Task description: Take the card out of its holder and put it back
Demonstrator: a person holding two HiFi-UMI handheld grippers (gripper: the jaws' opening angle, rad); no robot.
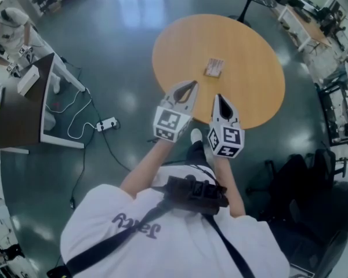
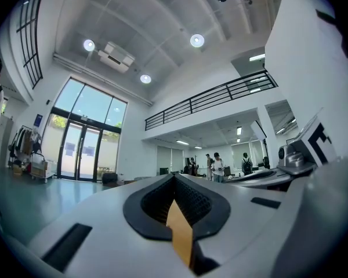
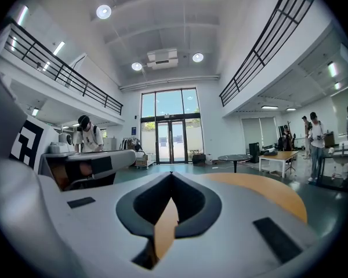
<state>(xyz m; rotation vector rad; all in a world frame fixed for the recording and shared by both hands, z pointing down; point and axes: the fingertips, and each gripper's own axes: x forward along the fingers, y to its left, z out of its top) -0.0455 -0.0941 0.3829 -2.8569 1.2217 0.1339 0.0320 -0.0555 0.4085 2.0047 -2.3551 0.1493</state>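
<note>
- Left gripper (image 1: 189, 87): fingers pressed together, tips meeting, nothing between them; held in the air over the near edge of the desk (image 1: 249, 45), pointing toward its middle
- Right gripper (image 1: 219, 99): fingers likewise together and empty; just beside the left one, over the same near edge
- Card holder (image 1: 214, 67): one small flat item, pale with a brownish face, lying near the middle of the round wooden desk; beyond both sets of fingertips, touched by neither
- Card: too small in the head view to tell apart from the holder; I see no loose card elsewhere on the desk, so I judge it is seated inside; neither gripper view shows it
- Gripper views: both look out level across the hall, not down at the holder; only a sliver of desk wood shows through the hollow between my fingers
- Task status, as judged: nothing visibly begun; card not out, holder not steadied
- Left to do: bring the fingers to the holder, part them, pin the holder with one pair, draw the card clear with the other, then slide it back in
- Caution: the holder lies loose on a smooth top and will likely skid unless pinned first
</note>
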